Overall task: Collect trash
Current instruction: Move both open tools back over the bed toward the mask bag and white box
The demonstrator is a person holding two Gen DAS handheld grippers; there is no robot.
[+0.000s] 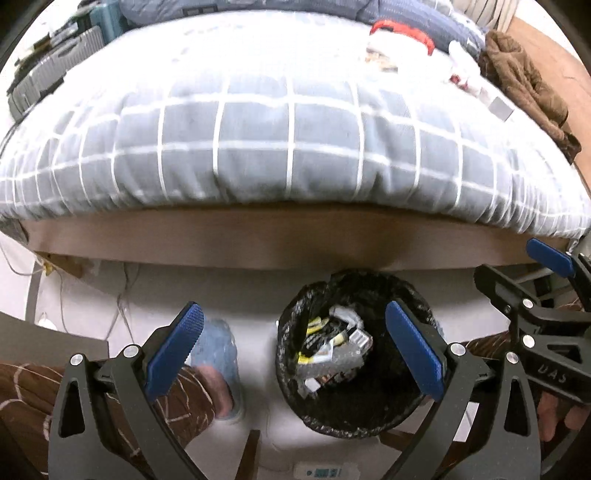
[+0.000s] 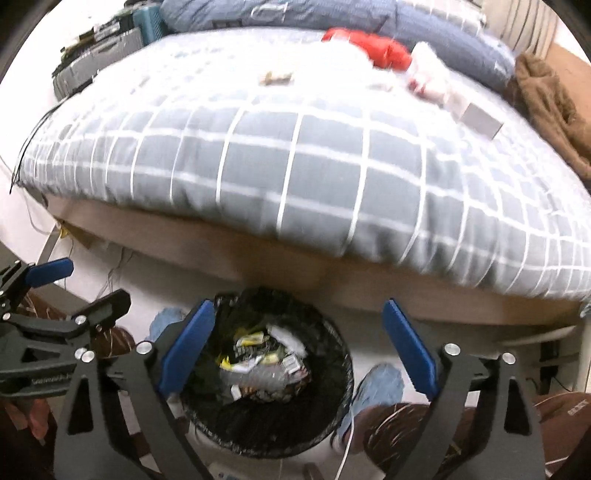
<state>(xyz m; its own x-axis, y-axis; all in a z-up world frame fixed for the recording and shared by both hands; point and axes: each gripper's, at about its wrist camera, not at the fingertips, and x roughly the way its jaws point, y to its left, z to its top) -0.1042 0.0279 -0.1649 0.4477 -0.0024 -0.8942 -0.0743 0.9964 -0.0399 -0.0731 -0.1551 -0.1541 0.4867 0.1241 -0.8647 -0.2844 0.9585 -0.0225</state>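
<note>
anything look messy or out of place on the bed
Yes: loose litter lies on the checked duvet near its far side: a red wrapper, white crumpled plastic and a small brown scrap, not in the bin.

A bed with a grey quilt (image 1: 288,147) crossed by white grid lines fills the upper half of both views, its edge hanging over a wooden bed frame (image 1: 280,243). At the upper right of the frame a brown fleece garment (image 1: 524,85) lies bunched at the bed's edge. A dark blue pillow (image 2: 424,33) runs along the top. At the upper left sits a grey ribbed case (image 1: 55,70). Thin cables (image 1: 122,314) trail over the white floor (image 1: 258,295) at lower left.
</note>
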